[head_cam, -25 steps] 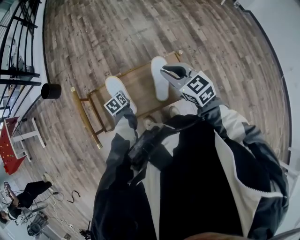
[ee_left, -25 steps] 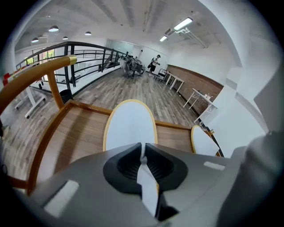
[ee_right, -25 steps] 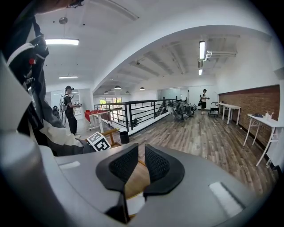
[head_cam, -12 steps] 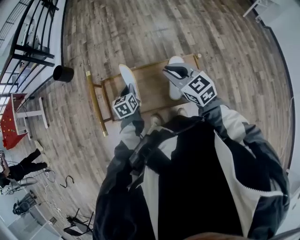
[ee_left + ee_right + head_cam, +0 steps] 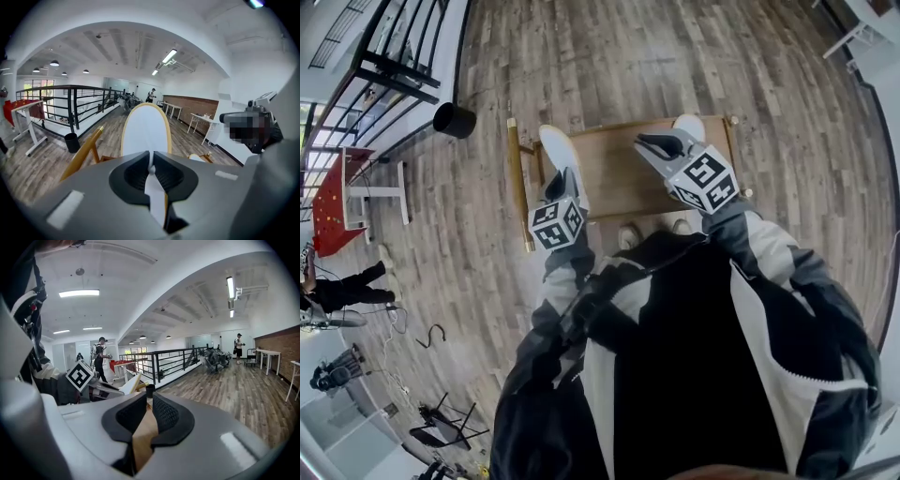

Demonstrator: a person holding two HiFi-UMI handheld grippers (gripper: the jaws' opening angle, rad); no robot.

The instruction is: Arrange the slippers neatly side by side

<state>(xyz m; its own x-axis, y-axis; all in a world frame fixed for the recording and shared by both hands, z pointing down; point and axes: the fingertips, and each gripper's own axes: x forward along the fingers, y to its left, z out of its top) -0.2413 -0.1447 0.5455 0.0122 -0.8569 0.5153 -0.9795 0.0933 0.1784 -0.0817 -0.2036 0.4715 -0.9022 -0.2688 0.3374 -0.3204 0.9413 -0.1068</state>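
No text, label, brand or number is legible.

The tan-rimmed white slipper (image 5: 560,156) is clamped by one end in the left gripper (image 5: 151,168); the other slipper (image 5: 690,124) lies at the table's (image 5: 614,178) far-right corner.

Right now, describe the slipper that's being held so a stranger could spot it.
Find the low wooden table on the plank floor. At its left end, the left gripper pinches a white slipper with a yellow edge. The other slipper lies unheld at the table's far right corner.
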